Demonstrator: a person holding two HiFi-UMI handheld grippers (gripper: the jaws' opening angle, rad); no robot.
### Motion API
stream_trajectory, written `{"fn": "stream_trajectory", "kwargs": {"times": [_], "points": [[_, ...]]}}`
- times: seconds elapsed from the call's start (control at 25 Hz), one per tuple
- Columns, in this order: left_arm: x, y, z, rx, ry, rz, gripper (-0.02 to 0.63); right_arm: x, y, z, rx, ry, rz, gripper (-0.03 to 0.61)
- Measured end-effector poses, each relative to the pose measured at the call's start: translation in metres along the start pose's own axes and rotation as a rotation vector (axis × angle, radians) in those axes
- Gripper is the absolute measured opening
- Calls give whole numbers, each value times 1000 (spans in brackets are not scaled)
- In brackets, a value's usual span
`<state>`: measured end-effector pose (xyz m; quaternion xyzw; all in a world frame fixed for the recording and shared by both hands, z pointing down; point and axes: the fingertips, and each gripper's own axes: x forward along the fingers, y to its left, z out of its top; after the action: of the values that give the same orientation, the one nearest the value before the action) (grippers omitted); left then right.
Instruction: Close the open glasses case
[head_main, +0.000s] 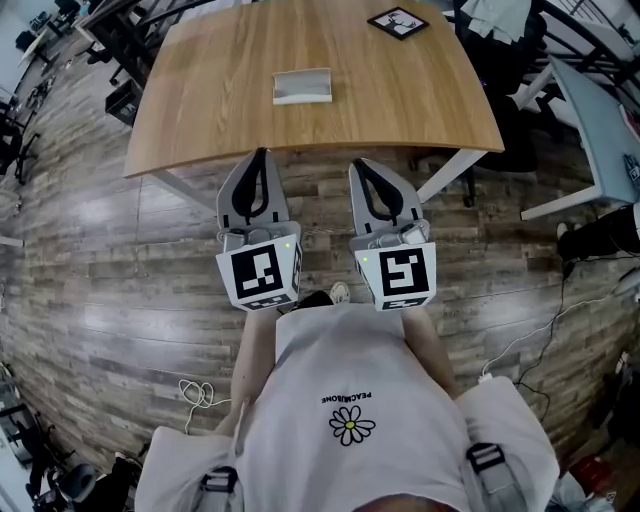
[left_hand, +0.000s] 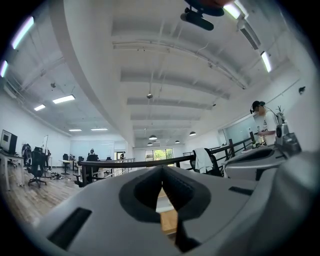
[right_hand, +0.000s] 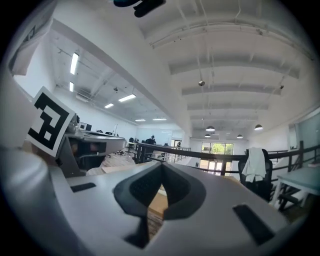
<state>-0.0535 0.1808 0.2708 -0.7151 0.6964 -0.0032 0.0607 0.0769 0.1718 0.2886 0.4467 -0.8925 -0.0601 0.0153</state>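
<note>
While the left gripper (head_main: 262, 157) and right gripper (head_main: 358, 166) hang short of the table (head_main: 200, 120), jaws together and empty, the open glasses case (head_main: 302, 86) lies far off at mid-table. A one-sided push could skid the light case away instead of folding it shut

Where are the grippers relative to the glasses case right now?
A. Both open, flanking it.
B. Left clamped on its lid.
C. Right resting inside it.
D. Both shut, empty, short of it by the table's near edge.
D: the left gripper and right gripper have jaws together on nothing, tips at the table edge, and the glasses case lies farther on, untouched.
</note>
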Motion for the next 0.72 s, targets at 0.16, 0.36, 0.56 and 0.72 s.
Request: {"fn": "stream_trajectory", "kwargs": {"times": [0.16,0.36,0.56,0.72], "points": [[-7,-4,0,5,-11,2,17,-5,-2,-5,5,11,-3,6],[-9,4,-3,-8,-10,29,17,-9,-8,-7,31,-3,-3,6],[5,4,-9,-9,-30,24,17,-3,-14,-13,21,-8,-7,6],[28,-3,-10,-9,-43,-1,17,11,-23,-14,-5,-14,3,6]]}}
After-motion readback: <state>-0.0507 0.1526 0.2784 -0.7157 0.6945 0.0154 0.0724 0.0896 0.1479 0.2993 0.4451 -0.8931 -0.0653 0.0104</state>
